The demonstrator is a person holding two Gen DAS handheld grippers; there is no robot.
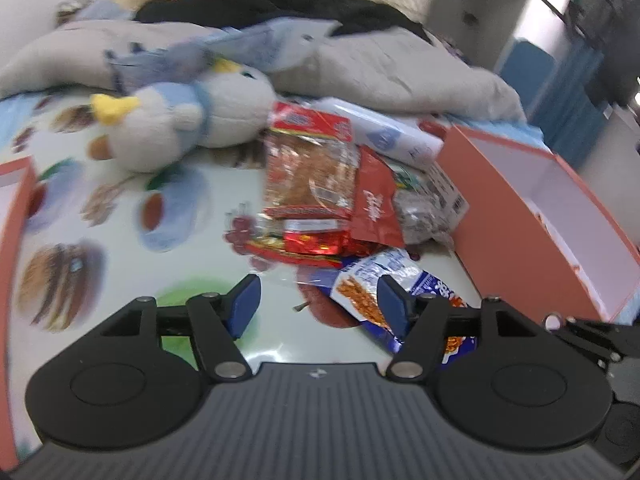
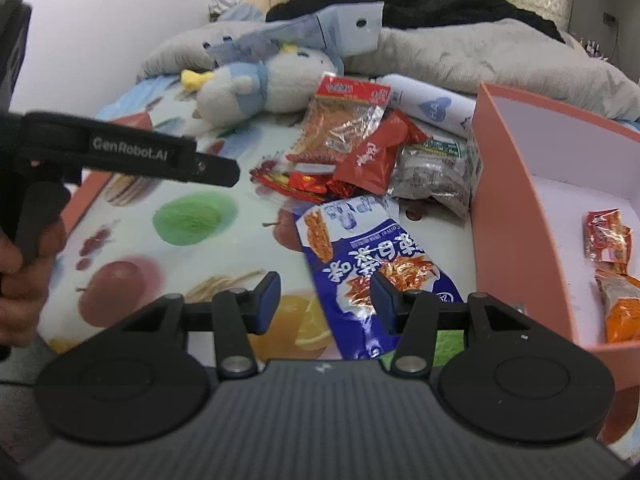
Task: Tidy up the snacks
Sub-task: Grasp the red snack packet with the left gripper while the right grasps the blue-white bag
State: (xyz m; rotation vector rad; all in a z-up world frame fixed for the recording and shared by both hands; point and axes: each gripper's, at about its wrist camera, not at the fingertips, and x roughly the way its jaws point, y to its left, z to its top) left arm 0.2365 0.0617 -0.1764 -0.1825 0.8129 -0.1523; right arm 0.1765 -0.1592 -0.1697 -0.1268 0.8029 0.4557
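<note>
A pile of snack packets lies on the fruit-printed bedsheet. It holds a clear packet with a red top [image 1: 310, 168] [image 2: 344, 120], a red pouch [image 1: 374, 204] [image 2: 376, 156], a shiny red candy packet [image 1: 312, 240] [image 2: 308, 182], a grey packet [image 2: 434, 178] and a blue noodle-snack packet [image 1: 372, 280] [image 2: 360, 256]. My left gripper [image 1: 318, 292] hovers open just short of the pile, its right finger over the blue packet. Open too, my right gripper [image 2: 325, 284] hangs over that packet's lower half with nothing gripped. To the right, an open pink box [image 1: 520, 216] [image 2: 516, 216] holds two snack packets [image 2: 606, 236].
A white and blue plush toy [image 1: 192, 120] [image 2: 260, 84] and a white roll [image 2: 432, 106] lie behind the pile, before a grey quilt with dark clothes. A pink lid [image 1: 16, 188] sits at the left. A hand [image 2: 24, 276] holds the left gripper's handle [image 2: 120, 152].
</note>
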